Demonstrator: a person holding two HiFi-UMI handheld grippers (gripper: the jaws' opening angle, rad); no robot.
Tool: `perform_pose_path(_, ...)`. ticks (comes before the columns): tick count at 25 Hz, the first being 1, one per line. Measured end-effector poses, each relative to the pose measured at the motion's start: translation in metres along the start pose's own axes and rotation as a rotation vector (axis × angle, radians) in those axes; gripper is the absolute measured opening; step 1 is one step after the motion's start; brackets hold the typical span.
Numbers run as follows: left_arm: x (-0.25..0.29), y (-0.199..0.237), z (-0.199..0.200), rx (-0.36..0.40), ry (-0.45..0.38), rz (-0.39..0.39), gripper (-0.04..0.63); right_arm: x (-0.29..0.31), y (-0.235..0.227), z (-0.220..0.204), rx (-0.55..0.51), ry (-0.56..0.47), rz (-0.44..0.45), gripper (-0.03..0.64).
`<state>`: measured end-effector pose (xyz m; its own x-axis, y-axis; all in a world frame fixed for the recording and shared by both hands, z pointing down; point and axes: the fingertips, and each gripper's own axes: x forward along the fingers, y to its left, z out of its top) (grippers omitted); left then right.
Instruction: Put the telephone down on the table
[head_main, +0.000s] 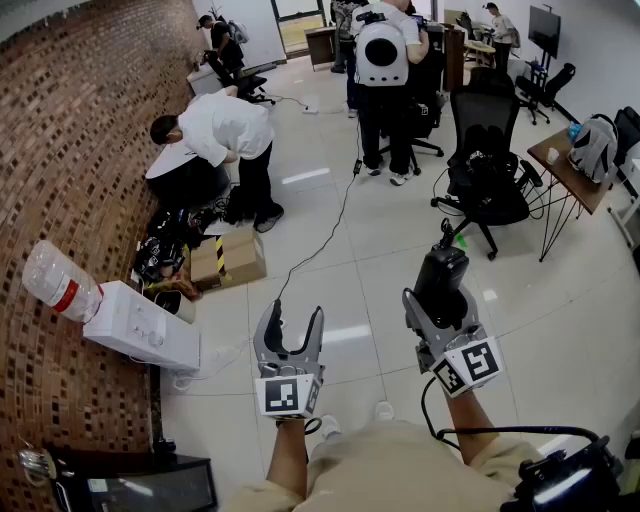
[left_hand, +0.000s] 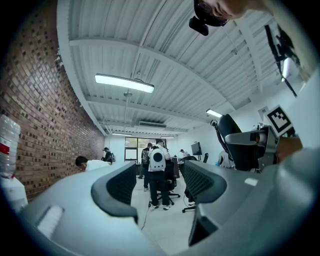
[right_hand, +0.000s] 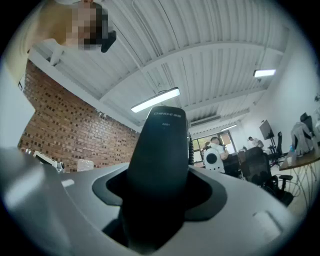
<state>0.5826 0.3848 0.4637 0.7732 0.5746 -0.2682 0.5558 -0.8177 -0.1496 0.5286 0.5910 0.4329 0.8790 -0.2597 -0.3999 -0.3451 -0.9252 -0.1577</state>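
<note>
A black telephone handset (head_main: 444, 266) stands up between the jaws of my right gripper (head_main: 441, 298), which is shut on it and tilted upward. In the right gripper view the handset (right_hand: 159, 160) fills the gap of the right gripper (right_hand: 160, 192), and its coiled cord (right_hand: 191, 148) shows just behind. My left gripper (head_main: 297, 316) is held beside it on the left, open, with nothing between its fingers (left_hand: 122, 186). The left gripper view also catches the handset (left_hand: 231, 131) off to the right. Both grippers hang in the air over the floor.
A water dispenser (head_main: 142, 327) with a bottle (head_main: 60, 280) stands by the brick wall, with a cardboard box (head_main: 228, 258) behind it. A person (head_main: 218, 130) bends over there. A black office chair (head_main: 490, 175), a small table (head_main: 565, 170) and a dark desk (head_main: 130, 487) are around.
</note>
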Motion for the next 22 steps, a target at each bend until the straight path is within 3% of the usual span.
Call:
perform_pose_path(3, -0.028, 0.041, 0.005, 0.029, 0.027, 0.071, 0.287, 0.023, 0.039, -0.011, 0.032, 0.004, 0.070, 0.296)
perform_pose_path(6, -0.028, 0.042, 0.016, 0.048, 0.049, 0.127, 0.287, 0.035, 0.033, -0.005, 0.070, 0.017, 0.116, 0.296)
perform_pose_path(11, -0.087, 0.059, 0.042, 0.114, 0.091, 0.325, 0.287, 0.059, 0.057, -0.019, 0.151, 0.081, 0.270, 0.296)
perform_pose_path(22, -0.245, 0.101, 0.116, 0.238, 0.094, 0.704, 0.287, 0.077, 0.245, -0.020, 0.275, 0.117, 0.707, 0.296)
